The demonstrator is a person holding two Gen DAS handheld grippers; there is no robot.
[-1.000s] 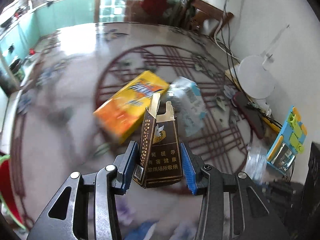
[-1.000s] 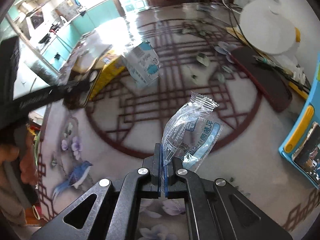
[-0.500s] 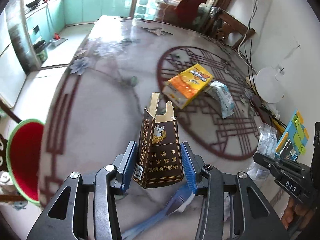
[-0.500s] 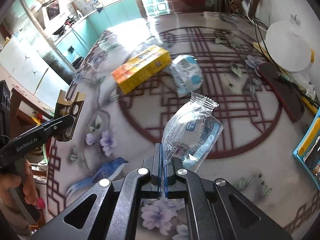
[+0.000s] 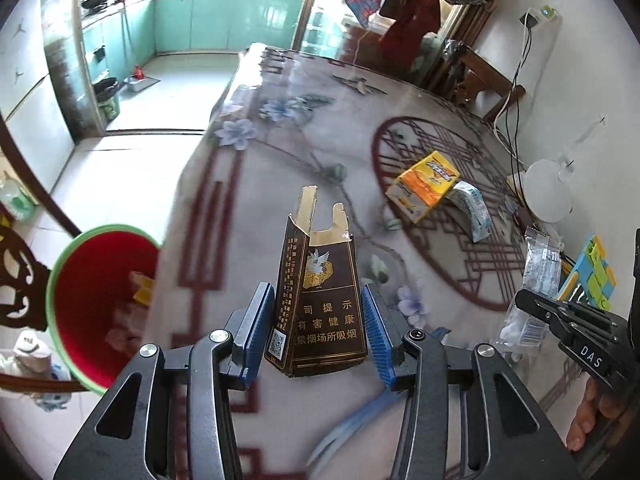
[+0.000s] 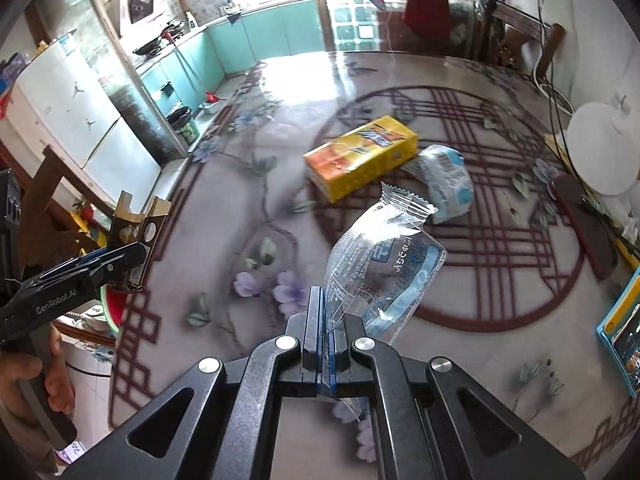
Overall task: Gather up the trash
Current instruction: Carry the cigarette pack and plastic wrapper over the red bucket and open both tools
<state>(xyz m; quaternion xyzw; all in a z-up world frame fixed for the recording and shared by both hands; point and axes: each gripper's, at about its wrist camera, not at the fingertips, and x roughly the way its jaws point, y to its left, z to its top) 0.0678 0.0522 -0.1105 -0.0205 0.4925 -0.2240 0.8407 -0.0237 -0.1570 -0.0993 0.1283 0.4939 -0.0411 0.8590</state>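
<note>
— What's the left gripper (image 5: 316, 332) got?
— A brown cigarette box (image 5: 320, 300), torn open on top, clamped upright between its blue pads, over the table (image 5: 280, 200) edge. A red bin (image 5: 92, 300) sits down to its left.
— And the right gripper (image 6: 325, 340)?
— Pinched tight on a clear wrapper (image 6: 380, 268). A yellow box (image 6: 360, 156) and a blue-white packet (image 6: 444, 184) lie touching on the table beyond.

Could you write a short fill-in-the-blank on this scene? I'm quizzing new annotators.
1. The left gripper holds a dark brown ____ pack.
2. The right gripper pinches a clear plastic ____.
3. The bin beside the table is ____ inside.
4. The box on the table is ____.

Missing: cigarette; wrapper; red; yellow
</note>
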